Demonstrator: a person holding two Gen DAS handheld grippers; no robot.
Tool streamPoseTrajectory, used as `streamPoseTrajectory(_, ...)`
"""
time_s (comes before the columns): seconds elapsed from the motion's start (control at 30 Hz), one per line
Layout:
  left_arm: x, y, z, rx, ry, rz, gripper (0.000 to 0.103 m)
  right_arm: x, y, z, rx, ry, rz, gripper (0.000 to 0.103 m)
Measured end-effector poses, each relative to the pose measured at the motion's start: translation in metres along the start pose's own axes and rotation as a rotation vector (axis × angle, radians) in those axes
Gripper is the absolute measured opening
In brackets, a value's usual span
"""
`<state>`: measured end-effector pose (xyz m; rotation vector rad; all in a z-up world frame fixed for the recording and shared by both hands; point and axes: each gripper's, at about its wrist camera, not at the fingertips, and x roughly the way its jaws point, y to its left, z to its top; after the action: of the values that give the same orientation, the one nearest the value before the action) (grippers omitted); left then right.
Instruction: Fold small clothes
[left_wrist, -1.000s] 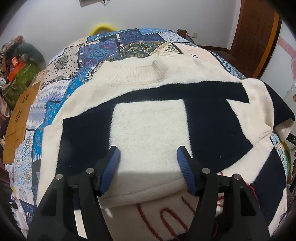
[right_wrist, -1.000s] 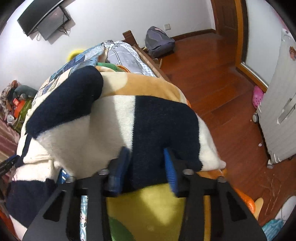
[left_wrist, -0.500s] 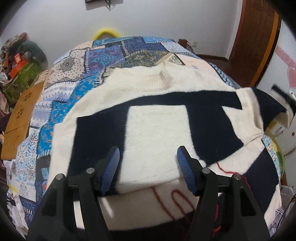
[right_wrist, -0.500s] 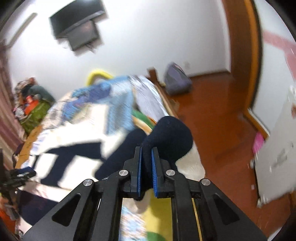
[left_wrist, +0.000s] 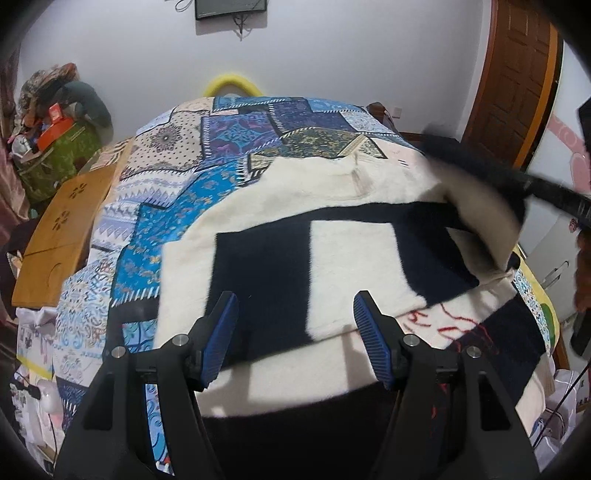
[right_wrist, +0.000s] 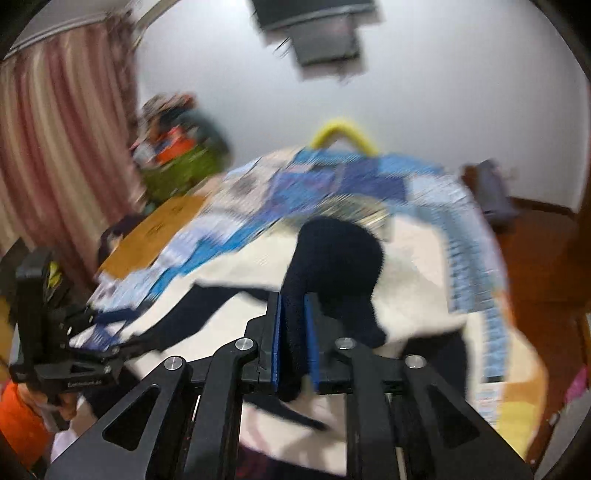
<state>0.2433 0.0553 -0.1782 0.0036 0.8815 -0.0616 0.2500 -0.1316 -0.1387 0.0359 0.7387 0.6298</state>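
A cream and navy sweater (left_wrist: 351, 266) lies spread on the patchwork bedspread (left_wrist: 221, 147), its left side folded in. My left gripper (left_wrist: 293, 336) is open and empty, hovering just above the sweater's near hem. My right gripper (right_wrist: 293, 339) is shut on the navy end of the sweater's right sleeve (right_wrist: 332, 258) and holds it lifted over the sweater body. In the left wrist view the sleeve (left_wrist: 476, 206) shows raised at the right, blurred. The right wrist view is motion-blurred.
A wooden folding tray (left_wrist: 62, 236) lies on the bed's left side. A cluttered pile (left_wrist: 55, 125) stands at far left. A yellow hoop (left_wrist: 231, 83) shows behind the bed. A wooden door (left_wrist: 517, 74) is at right, a wall TV (left_wrist: 231, 7) above.
My right gripper closed on the sleeve end, lifted it and swung it left over the sweater. My left gripper drew back toward the near hem, still open.
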Motion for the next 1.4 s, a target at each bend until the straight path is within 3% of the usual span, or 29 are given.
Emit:
streamPoseTrajectory(0.07, -0.001, 0.004, -0.002, -0.007, 0.006, 0.003, 0.064, 0.012, 0.009, -0.005, -0.02, 0.049, 0.034, 0.017)
streamPoseTrajectory(0.2, 0.0, 0.003, 0.0, -0.017, 0.013, -0.002, 0.064, 0.007, 0.009, -0.01, -0.049, 0.04, 0.047, 0.037)
streamPoseTrajectory(0.3, 0.004, -0.009, 0.009, -0.002, 0.022, -0.022, 0.064, -0.009, -0.005, -0.012, -0.027, 0.007, 0.013, 0.039)
streamPoseTrajectory(0.4, 0.009, -0.031, 0.018, 0.038, 0.021, -0.033, 0.065, -0.03, -0.032, -0.021, 0.008, -0.012, -0.079, 0.045)
streamPoseTrajectory(0.53, 0.021, -0.07, 0.031, 0.102, 0.031, -0.057, 0.074, -0.041, -0.066, -0.037, 0.043, 0.015, -0.174, 0.046)
streamPoseTrajectory(0.63, 0.039, -0.104, 0.036, 0.173, 0.051, -0.063, 0.081, -0.04, -0.09, -0.054, 0.083, 0.064, -0.2, 0.046)
streamPoseTrajectory(0.8, 0.079, -0.155, 0.045, 0.307, 0.101, -0.01, 0.081, -0.024, -0.119, -0.08, 0.166, 0.126, -0.211, 0.046)
streamPoseTrajectory(1.0, 0.11, -0.196, 0.064, 0.431, 0.091, 0.048, 0.081, -0.008, -0.135, -0.098, 0.233, 0.158, -0.18, 0.048)
streamPoseTrajectory(1.13, 0.136, -0.214, 0.073, 0.459, 0.133, 0.057, 0.066, -0.007, -0.136, -0.101, 0.256, 0.151, -0.166, 0.049)
streamPoseTrajectory(1.2, 0.15, -0.219, 0.076, 0.456, 0.16, 0.052, 0.045, -0.012, -0.135, -0.104, 0.257, 0.149, -0.163, 0.049)
streamPoseTrajectory(1.23, 0.154, -0.22, 0.077, 0.452, 0.168, 0.045, 0.022, -0.013, -0.136, -0.105, 0.259, 0.149, -0.161, 0.049)
streamPoseTrajectory(1.27, 0.156, -0.218, 0.079, 0.443, 0.171, 0.039, 0.009, -0.013, -0.137, -0.106, 0.258, 0.149, -0.158, 0.049)
streamPoseTrajectory(1.4, 0.142, -0.19, 0.091, 0.303, 0.148, -0.04, 0.007, -0.013, -0.14, -0.107, 0.259, 0.15, -0.152, 0.049)
